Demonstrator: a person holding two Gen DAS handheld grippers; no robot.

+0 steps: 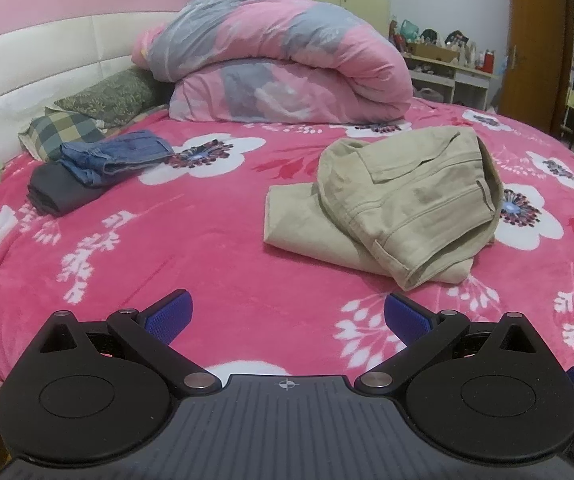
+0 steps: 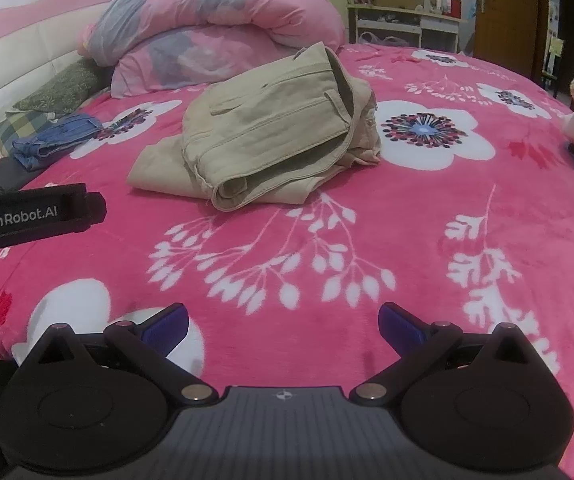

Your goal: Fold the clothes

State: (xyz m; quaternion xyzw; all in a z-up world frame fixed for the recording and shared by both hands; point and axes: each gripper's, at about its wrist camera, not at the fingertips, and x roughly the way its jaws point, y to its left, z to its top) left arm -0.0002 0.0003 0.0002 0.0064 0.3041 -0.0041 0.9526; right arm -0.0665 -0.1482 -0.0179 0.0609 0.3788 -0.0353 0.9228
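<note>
Left wrist view: pink floral bed [image 1: 215, 240] fills the shot, rolled duvet [image 1: 279, 64] at twelve o'clock, khaki trousers [image 1: 403, 208] bundled at two o'clock, jeans [image 1: 115, 156] at ten. Left hand-held gripper [image 1: 287, 312] and right hand-held gripper [image 2: 283, 324] both gape wide, empty. Trousers look folded; next, probably stacking them.

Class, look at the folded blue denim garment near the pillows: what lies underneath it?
The blue denim garment rests partly on a folded dark grey garment, whose near end shows. The part beneath the denim is covered, so nothing more can be told.
</note>
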